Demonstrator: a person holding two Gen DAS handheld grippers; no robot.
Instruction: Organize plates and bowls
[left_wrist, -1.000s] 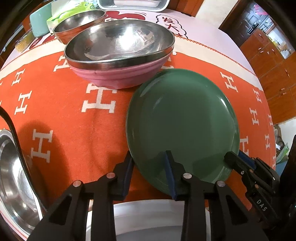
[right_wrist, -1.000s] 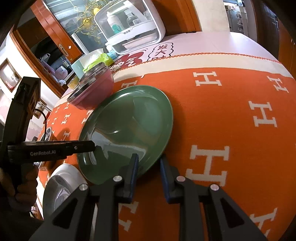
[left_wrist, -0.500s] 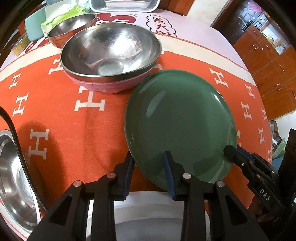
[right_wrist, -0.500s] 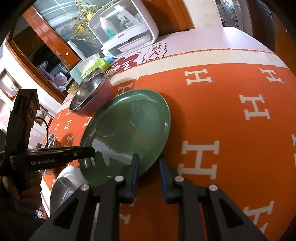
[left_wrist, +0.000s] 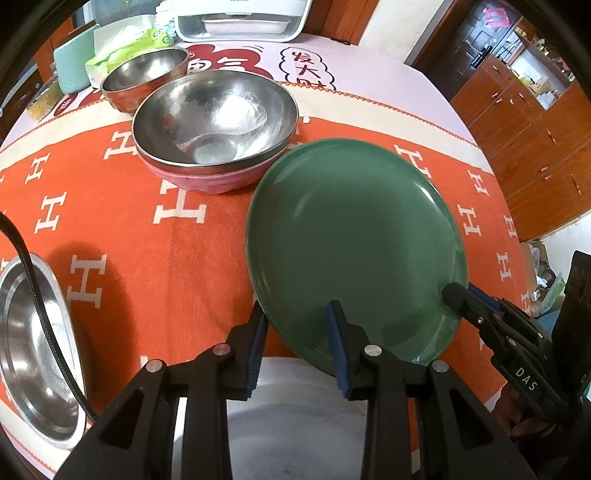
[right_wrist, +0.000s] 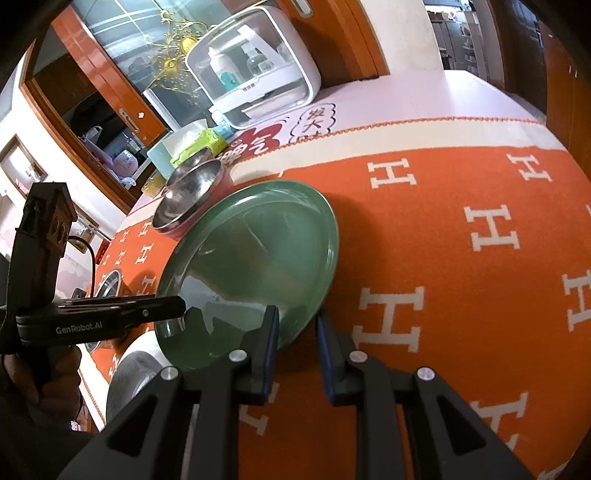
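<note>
A green plate (left_wrist: 351, 240) hangs tilted above the orange tablecloth, held at its rim from two sides. My left gripper (left_wrist: 295, 326) is shut on its near edge, one finger under the rim and one on top. My right gripper (right_wrist: 295, 326) is shut on the plate (right_wrist: 251, 258) at its right rim, and it also shows in the left wrist view (left_wrist: 456, 293). The left gripper (right_wrist: 177, 308) shows in the right wrist view too. A white plate (left_wrist: 288, 410) lies just below the green one. A steel bowl (left_wrist: 214, 114) sits nested in a pink bowl (left_wrist: 207, 181) behind.
A second steel bowl (left_wrist: 144, 74) stands at the back left. A steel basin (left_wrist: 33, 350) lies at the left table edge. A white countertop cabinet (right_wrist: 255, 74), a tissue pack (left_wrist: 129, 44) and a mint box (left_wrist: 72, 66) line the far side. A hand (right_wrist: 40, 373) holds the left gripper.
Both grippers have risen with the green plate in their hold, and the plate is now farther off the cloth. The bowls have not moved.
</note>
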